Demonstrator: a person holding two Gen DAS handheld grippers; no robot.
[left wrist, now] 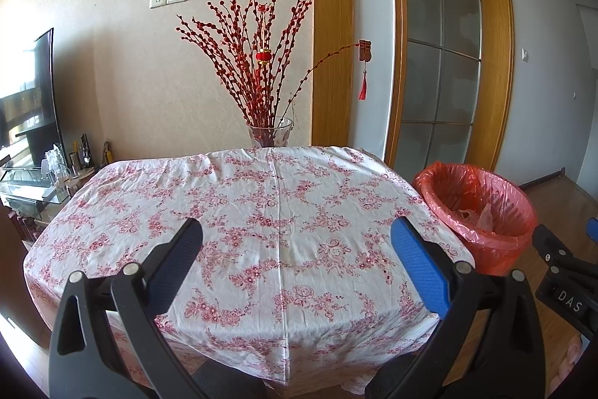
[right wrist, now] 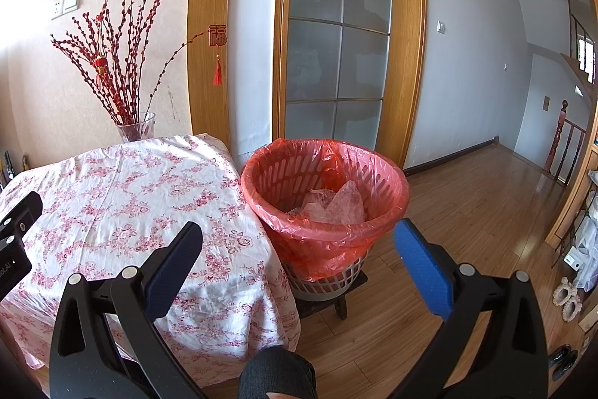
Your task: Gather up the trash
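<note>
- While both grippers hang above the table's near edge, each has its two fingers spread wide apart and holds nothing: the left gripper [left wrist: 295,242] over the middle of the tablecloth [left wrist: 239,212], the right gripper [right wrist: 297,245] facing the gap between table and bin.
- One bin [right wrist: 325,197] stands just beside the table's right side, on a small dark stool [right wrist: 336,298] (only partly seen); it is a pale lattice basket lined with one orange-red plastic bag whose rim folds over the top.
- Inside the bin lies crumpled, pale, translucent trash [right wrist: 336,202], low against the far wall; how many pieces it makes up cannot be told.
- One white cloth with pink flowers covers the table, creased down the middle.
- One clear glass vase [left wrist: 271,133] with red budded branches stands at the table's far edge, and one small red lantern hangs among them.
- One red tasselled ornament [right wrist: 218,42] hangs from a long branch.
- One knee [right wrist: 276,376] in dark fabric shows at the bottom of the right wrist view.
</note>
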